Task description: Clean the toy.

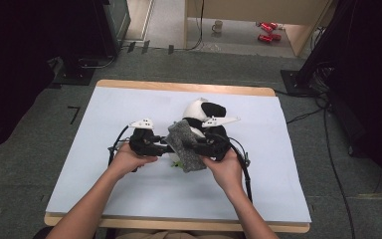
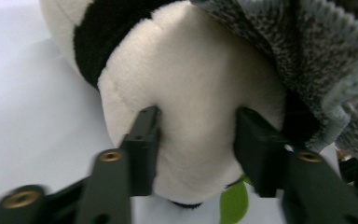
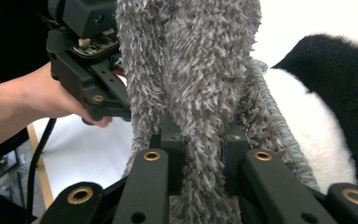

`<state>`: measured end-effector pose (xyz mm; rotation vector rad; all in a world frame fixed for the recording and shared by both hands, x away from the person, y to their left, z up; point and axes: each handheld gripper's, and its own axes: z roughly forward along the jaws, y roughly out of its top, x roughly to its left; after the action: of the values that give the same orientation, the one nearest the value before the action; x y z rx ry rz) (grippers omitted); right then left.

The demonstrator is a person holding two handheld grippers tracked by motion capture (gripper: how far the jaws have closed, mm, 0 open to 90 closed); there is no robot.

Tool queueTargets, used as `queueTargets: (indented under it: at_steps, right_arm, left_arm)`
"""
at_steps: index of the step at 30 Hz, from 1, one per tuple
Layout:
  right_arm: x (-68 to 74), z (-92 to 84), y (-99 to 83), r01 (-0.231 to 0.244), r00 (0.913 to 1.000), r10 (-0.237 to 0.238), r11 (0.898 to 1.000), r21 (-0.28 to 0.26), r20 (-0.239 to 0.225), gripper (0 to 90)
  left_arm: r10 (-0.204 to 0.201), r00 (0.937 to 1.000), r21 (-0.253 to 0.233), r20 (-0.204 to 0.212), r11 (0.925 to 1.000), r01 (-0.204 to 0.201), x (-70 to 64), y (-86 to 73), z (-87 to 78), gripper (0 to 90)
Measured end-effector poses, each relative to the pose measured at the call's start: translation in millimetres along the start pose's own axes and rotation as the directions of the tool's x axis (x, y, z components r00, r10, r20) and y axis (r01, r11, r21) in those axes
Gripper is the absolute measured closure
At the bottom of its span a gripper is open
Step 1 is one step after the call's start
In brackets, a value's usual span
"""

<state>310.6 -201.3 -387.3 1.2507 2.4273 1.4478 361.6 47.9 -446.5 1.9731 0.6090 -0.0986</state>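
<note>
We have a plush panda (image 1: pixel 202 113) lying near the middle of the white-covered table (image 1: pixel 129 184), and we are working a fuzzy grey sock (image 1: pixel 185 145) onto its near end. Our right gripper (image 3: pixel 199 161) has its jaws pinched tight on a fold of the sock's shaggy fabric, so we can hold the sock up over the toy and keep its ribbed cuff spread across the panda's body. Our left gripper (image 2: pixel 197 140) straddles a rounded white part of the panda, a jaw on either side; the jaws are partly open and rest against the plush, and whether they press into it we cannot tell. We judge that this hand is there to steady the toy while the other pulls the sock along. A green scrap, perhaps a felt leaf (image 2: pixel 233 204), peeks from under the panda, and the sock's cuff sits just beside the left jaws.
</note>
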Motion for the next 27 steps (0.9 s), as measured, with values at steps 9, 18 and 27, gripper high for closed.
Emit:
queueTargets:
  at_steps: [9, 18, 27]
  right_arm:
    - [22.8, 0.4, -1.9, 0.083, 0.9961, -0.084, 0.996, 0.022, 0.027, 78.0]
    - [15.6, 29.2, -28.9, 0.182, 0.9825, -0.185, 0.980, 0.082, 0.022, 79.1]
    - [12.5, 53.5, -47.6, 0.195, 0.9789, -0.203, 0.958, 0.208, 0.019, 79.2]
  left_arm:
    - [-0.063, 0.9976, 0.005, -0.030, 0.9980, 0.063, 3.0, 1.4, -3.1, 74.0]
    - [-0.082, 0.9944, 0.016, -0.066, 0.9964, 0.083, 8.0, -1.0, -4.9, 76.5]
    - [-0.074, 0.9943, 0.015, -0.076, 0.9970, 0.075, 8.5, -0.8, -6.0, 76.8]
